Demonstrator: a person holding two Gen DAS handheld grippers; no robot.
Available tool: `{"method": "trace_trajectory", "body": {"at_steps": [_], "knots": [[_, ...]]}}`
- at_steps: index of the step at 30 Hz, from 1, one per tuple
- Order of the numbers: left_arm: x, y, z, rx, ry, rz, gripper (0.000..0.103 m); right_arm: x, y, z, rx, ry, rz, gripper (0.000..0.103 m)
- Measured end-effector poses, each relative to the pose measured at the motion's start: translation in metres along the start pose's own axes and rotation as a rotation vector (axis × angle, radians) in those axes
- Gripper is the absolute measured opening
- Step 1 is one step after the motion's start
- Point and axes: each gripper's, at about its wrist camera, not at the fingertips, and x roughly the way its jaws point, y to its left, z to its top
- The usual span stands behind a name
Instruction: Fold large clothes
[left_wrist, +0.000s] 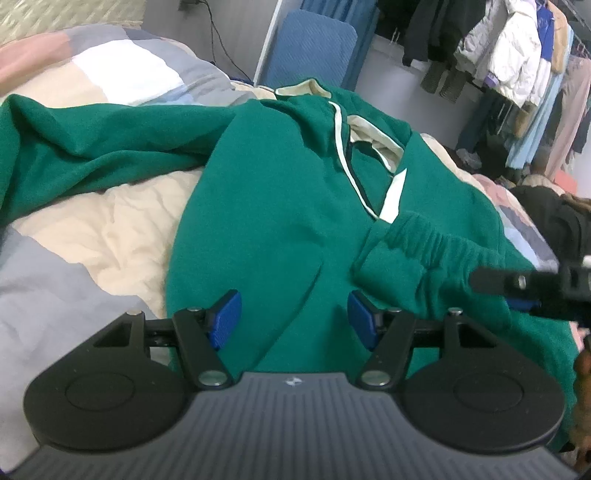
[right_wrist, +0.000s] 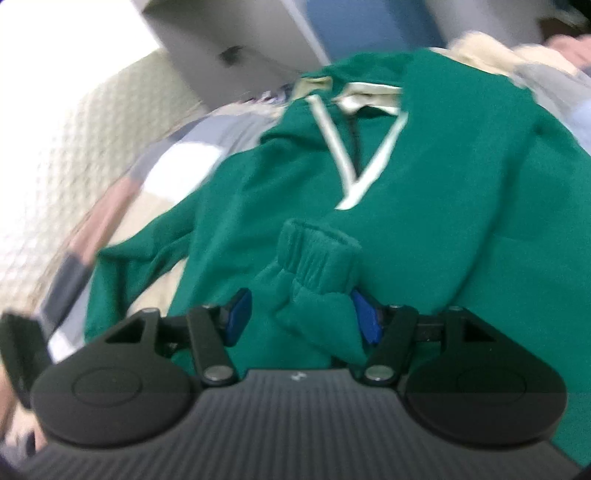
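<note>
A green sweatshirt is lying spread on the patchwork bed, its ribbed cuff folded across the chest (below the white V trim). The left tool is hovering with jaws apart, empty. The right tool is standing apart around the sleeve, one pad touching it.

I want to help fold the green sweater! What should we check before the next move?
1. Right sleeve cuff folded onto the sweater chest: ok.
2. Right gripper let go of the sleeve: cannot tell; fabric sits between its fingers and the view is blurred.
3. Left gripper free: ok, open above the chest, holding nothing.
4. Left sleeve folded in: not ok, spread out across the quilt.
5. Collar lying flat: not ok, rumpled.
</note>
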Motion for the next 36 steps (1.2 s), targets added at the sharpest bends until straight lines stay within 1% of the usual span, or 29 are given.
{"method": "trace_trajectory", "body": {"at_steps": [2,6,7,10,12,14,15,18,20,22,24,26,28,29,30,32,34,35,36], "knots": [[-0.002,0.003,0.002,-0.022,-0.012,-0.005,0.069,-0.001,0.009,-0.003,-0.034,0.024,0.025,0.062],[-0.009,0.009,0.008,-0.058,-0.043,-0.028,0.069,-0.003,0.029,-0.013,-0.148,0.077,0.056,0.062],[-0.01,0.01,0.009,-0.066,-0.049,-0.039,0.069,-0.002,0.035,-0.016,-0.181,0.093,0.057,0.062],[-0.014,0.009,0.01,-0.073,-0.063,-0.079,0.069,0.0,0.044,-0.023,-0.239,0.115,0.019,0.062],[-0.016,0.006,0.009,-0.073,-0.064,-0.118,0.069,-0.003,0.043,-0.022,-0.222,0.118,0.012,0.062],[-0.016,0.0,0.007,-0.072,-0.049,-0.168,0.069,-0.01,0.042,-0.02,-0.202,0.113,0.013,0.063],[-0.014,-0.005,0.005,-0.056,-0.038,-0.18,0.069,-0.014,0.042,-0.019,-0.192,0.108,0.006,0.062],[-0.007,-0.014,-0.001,-0.022,0.003,-0.173,0.069,-0.024,0.034,-0.017,-0.152,0.109,-0.059,0.062],[-0.002,-0.019,-0.006,0.015,0.027,-0.145,0.069,-0.03,0.027,-0.013,-0.117,0.07,-0.068,0.063],[0.0,-0.023,-0.008,0.042,0.028,-0.132,0.069,-0.029,0.019,-0.006,-0.074,0.032,-0.078,0.063],[-0.003,-0.019,-0.007,0.024,0.019,-0.14,0.069,-0.021,0.01,-0.001,-0.033,0.015,-0.114,0.063],[-0.01,-0.011,-0.005,-0.023,-0.005,-0.14,0.069,-0.009,0.005,0.001,-0.031,0.03,-0.153,0.063],[-0.023,0.004,-0.002,-0.095,-0.042,-0.121,0.069,0.003,0.001,0.0,-0.045,0.06,-0.199,0.062],[-0.029,0.012,0.0,-0.129,-0.064,-0.105,0.069,0.009,-0.002,-0.001,-0.047,0.078,-0.221,0.061],[-0.037,0.022,0.002,-0.172,-0.095,-0.062,0.069,0.012,-0.004,-0.002,-0.044,0.087,-0.232,0.06],[-0.045,0.041,0.007,-0.231,-0.129,0.039,0.069,0.015,-0.007,-0.003,-0.036,0.09,-0.232,0.06],[-0.051,0.065,0.017,-0.262,-0.156,0.185,0.069,0.016,-0.006,-0.002,-0.045,0.09,-0.232,0.06],[-0.053,0.077,0.024,-0.266,-0.165,0.281,0.069,0.016,-0.005,-0.002,-0.051,0.089,-0.233,0.06],[-0.054,0.088,0.033,-0.269,-0.167,0.356,0.069,0.016,-0.004,-0.002,-0.056,0.087,-0.233,0.061]]}}
